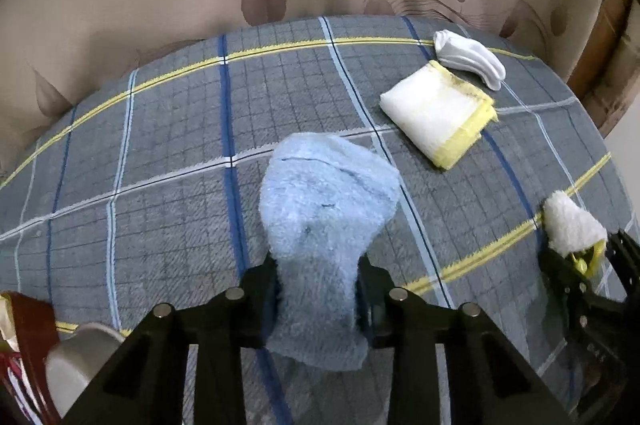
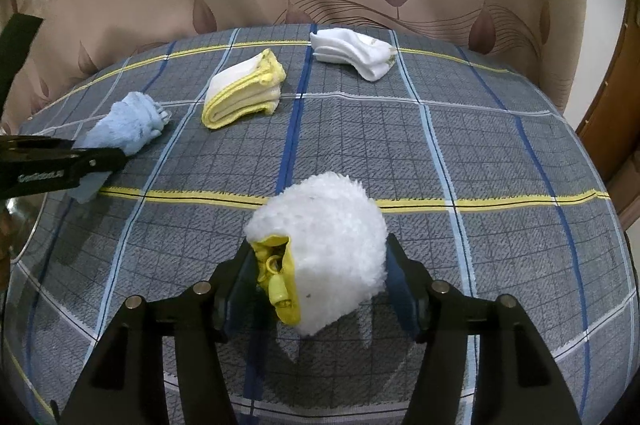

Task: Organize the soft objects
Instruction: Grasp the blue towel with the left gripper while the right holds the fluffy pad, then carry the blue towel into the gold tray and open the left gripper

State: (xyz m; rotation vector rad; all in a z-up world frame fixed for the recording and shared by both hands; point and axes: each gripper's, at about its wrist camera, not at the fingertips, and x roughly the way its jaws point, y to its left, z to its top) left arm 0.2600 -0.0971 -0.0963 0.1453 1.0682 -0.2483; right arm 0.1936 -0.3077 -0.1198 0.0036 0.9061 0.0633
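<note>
Two folded items, yellow-edged white towel [image 2: 242, 93] and white socks [image 2: 354, 53], lie placed at 12 o'clock; left gripper [image 1: 320, 289] clamps fluffy blue cloth [image 1: 324, 209], right gripper [image 2: 320, 273] brackets fluffy white yellow-lined mitt [image 2: 324, 249], contact unclear.

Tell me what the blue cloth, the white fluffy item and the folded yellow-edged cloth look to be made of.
Blue cloth: fuzzy, matte pile, likely microfibre or fleece; it slumps limply.
White fluffy item: long plush pile, probably synthetic, with a smooth yellow lining and a glossy, plastic-looking yellow part.
Folded yellow-edged cloth: white terry-like weave with a stitched yellow border; the fibre is unclear.
</note>
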